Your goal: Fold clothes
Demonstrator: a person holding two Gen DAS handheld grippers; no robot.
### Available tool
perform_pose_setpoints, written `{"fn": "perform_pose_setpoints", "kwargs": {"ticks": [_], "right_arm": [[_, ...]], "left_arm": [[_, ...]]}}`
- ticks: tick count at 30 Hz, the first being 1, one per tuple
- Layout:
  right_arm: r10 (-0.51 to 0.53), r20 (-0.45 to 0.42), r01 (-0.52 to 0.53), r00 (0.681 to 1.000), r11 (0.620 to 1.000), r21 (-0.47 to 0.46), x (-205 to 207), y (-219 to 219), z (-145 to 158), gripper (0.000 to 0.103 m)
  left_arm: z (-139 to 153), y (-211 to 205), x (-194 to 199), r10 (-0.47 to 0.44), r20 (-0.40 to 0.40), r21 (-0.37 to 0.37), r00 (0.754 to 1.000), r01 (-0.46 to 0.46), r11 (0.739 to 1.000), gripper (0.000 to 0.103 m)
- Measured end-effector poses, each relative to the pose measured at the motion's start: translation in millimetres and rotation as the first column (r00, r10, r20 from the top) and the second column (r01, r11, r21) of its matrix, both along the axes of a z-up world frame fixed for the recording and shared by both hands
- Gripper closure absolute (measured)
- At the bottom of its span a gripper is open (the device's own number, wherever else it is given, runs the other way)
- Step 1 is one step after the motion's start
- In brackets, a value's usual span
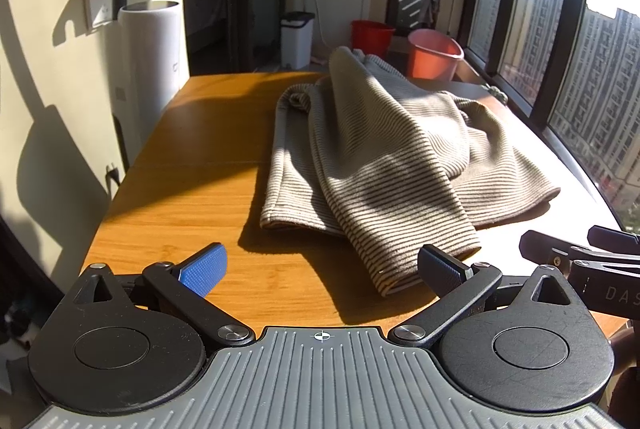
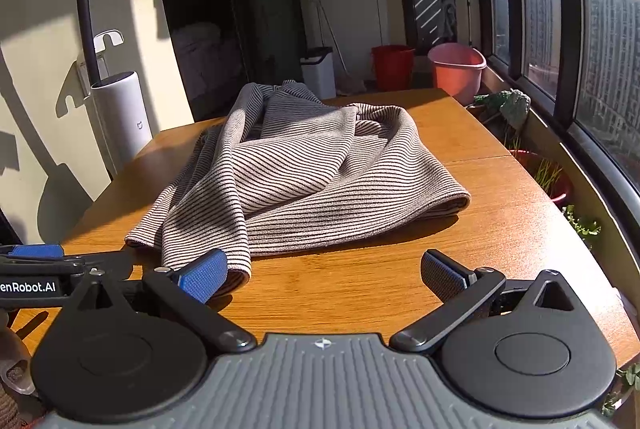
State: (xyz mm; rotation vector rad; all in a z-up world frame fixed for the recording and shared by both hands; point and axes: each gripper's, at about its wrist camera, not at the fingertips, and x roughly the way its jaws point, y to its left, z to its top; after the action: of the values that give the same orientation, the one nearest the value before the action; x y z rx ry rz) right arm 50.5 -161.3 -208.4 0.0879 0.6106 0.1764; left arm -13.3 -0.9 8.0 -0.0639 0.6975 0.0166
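A beige striped garment (image 1: 380, 157) lies crumpled on the wooden table (image 1: 192, 189), one sleeve reaching toward the near edge. My left gripper (image 1: 324, 269) is open and empty, just short of that sleeve end, whose tip lies beside the right finger. In the right wrist view the same garment (image 2: 304, 173) lies ahead. My right gripper (image 2: 324, 275) is open and empty near the table's front edge (image 2: 360, 309), its left finger next to the sleeve end. Each gripper shows at the edge of the other's view: the right gripper (image 1: 580, 261) and the left gripper (image 2: 36, 265).
A white cylindrical appliance (image 1: 154, 61) stands left of the table. A white bin (image 1: 296, 37), a red bucket (image 1: 372, 37) and a pink bucket (image 1: 434, 55) sit on the floor beyond. Windows and potted plants (image 2: 552, 177) line the right side.
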Motion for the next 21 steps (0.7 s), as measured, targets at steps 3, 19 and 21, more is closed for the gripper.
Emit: {"fn": "perform_pose_setpoints", "kwargs": {"ticks": [3, 19, 21], "right_arm": [[0.001, 0.001, -0.001, 1.0, 1.0, -0.001, 0.4, 0.3, 0.4, 0.0], [0.008, 0.011, -0.008, 1.0, 1.0, -0.007, 2.4, 0.9, 1.9, 0.0], [0.007, 0.012, -0.007, 1.0, 1.0, -0.007, 2.3, 0.6, 1.9, 0.0]], "left_arm": [[-0.4, -0.2, -0.1, 0.0, -0.001, 0.0, 1.0, 0.0, 1.0, 0.0], [-0.6, -0.6, -0.2, -0.002, -0.008, 0.001, 1.0, 0.002, 1.0, 0.0], [-0.8, -0.8, -0.2, -0.002, -0.009, 0.001, 1.0, 0.002, 1.0, 0.0]]}}
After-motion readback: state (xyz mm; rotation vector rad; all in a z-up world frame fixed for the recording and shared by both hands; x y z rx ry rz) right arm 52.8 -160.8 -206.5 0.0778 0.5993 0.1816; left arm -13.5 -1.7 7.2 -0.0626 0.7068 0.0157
